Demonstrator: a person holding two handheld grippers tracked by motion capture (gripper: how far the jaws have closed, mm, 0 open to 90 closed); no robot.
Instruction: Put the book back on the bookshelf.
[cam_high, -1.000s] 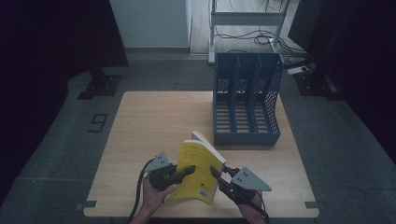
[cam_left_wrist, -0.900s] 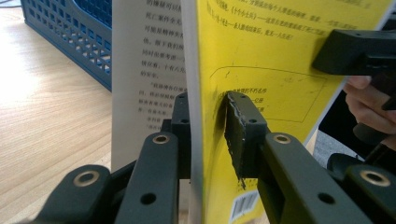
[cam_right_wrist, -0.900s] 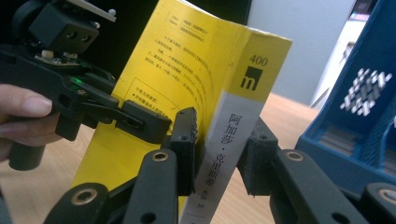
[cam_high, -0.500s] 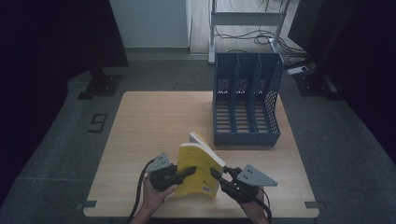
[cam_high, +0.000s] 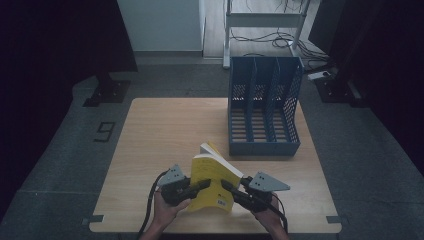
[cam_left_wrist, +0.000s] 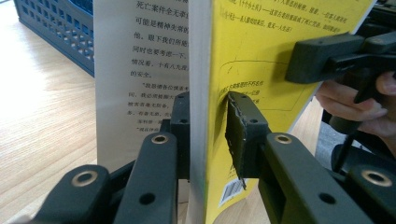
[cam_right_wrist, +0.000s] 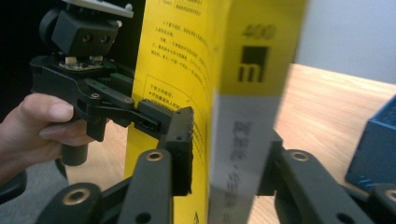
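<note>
A thick yellow paperback stands tilted near the table's front edge, held between both grippers. My left gripper is shut on it from the left. In the left gripper view one pad lies on the yellow cover and the other behind the white pages. My right gripper is shut on the book from the right. In the right gripper view its jaws straddle the blurred spine. The left gripper and the hand holding it show beyond.
A blue three-slot file organizer stands upright at the back right of the wooden table, slots open to the top and front. Dark floor surrounds the table. A metal rack and cables sit far behind.
The right gripper has shifted slightly right and toward the front edge along the book. The book stands a little more upright. The left gripper has kept its place.
</note>
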